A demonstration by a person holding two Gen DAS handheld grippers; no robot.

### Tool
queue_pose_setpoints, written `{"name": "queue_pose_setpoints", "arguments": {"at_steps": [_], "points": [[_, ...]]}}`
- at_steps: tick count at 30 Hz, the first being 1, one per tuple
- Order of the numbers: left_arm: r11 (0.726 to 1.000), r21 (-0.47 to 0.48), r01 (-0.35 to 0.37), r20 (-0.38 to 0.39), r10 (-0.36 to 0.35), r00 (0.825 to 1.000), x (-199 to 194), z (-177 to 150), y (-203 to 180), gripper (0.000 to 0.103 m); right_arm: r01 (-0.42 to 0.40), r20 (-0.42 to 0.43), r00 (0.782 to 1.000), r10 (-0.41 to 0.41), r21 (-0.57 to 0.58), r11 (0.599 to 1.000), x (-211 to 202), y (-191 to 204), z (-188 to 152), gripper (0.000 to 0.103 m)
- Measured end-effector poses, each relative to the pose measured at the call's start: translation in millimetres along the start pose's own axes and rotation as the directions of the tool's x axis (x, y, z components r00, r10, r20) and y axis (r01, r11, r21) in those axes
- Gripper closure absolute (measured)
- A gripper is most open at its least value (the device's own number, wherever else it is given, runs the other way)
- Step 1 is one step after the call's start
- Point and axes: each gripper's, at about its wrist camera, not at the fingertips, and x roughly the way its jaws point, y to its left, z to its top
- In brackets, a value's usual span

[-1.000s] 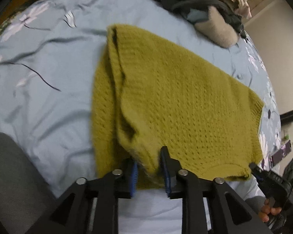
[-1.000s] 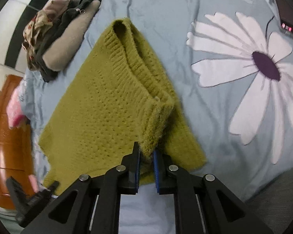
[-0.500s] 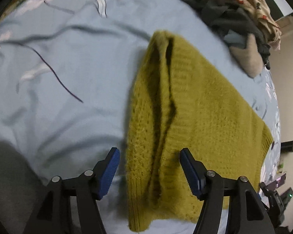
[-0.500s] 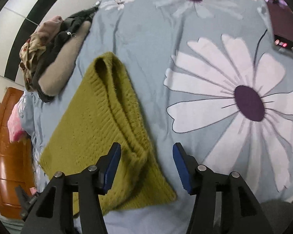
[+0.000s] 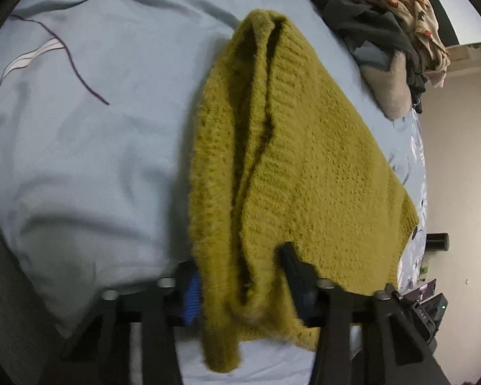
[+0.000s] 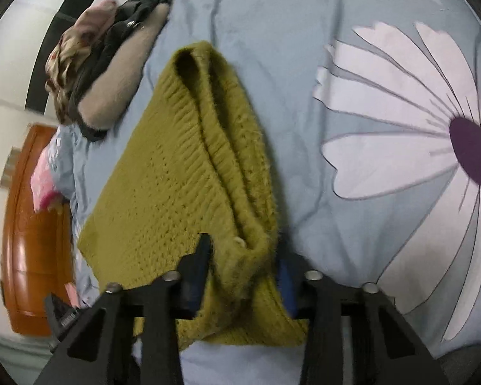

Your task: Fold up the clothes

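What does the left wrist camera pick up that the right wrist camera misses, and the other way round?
Only the left wrist view shows the left gripper, its jaws closing around one near folded edge of the sweater, plus thin dark stem lines printed on the bedcover.

Only the right wrist view shows the right gripper, also closing on bunched sweater, a big white daisy print and an orange wooden door.

Both show the mustard knitted sweater, the blue bedcover and the pile of clothes beyond.
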Motion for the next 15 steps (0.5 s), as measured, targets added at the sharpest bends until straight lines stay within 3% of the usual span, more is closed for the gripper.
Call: {"name": "queue_pose_setpoints", "arguments": {"at_steps": [1,7,11,15], "points": [[1.0,-0.002,0.005,0.007,-0.005,1.0,1,4,-2,0.081,-0.014,-0.001,1.0,0.014,0.021,1.0,1,2,1,0.079],[0.996,0.061,0.066,0.025,-0.068,0.997,-18,26,-39,0.083,-0.115,0.018,0.993,0.115,-0.036,0.993,-17,53,20,0.083],[0.982,0.15,0.117,0.082,-0.13,0.988,-45,72,-94,0.083,-0.174,0.042,0.983,0.178,-0.084,0.981,-21,107,59,0.084],[0.956,0.25,0.153,0.158,-0.196,0.968,-85,113,-151,0.083,-0.208,0.103,0.968,0.229,-0.179,0.961,-46,166,93,0.084]]}}
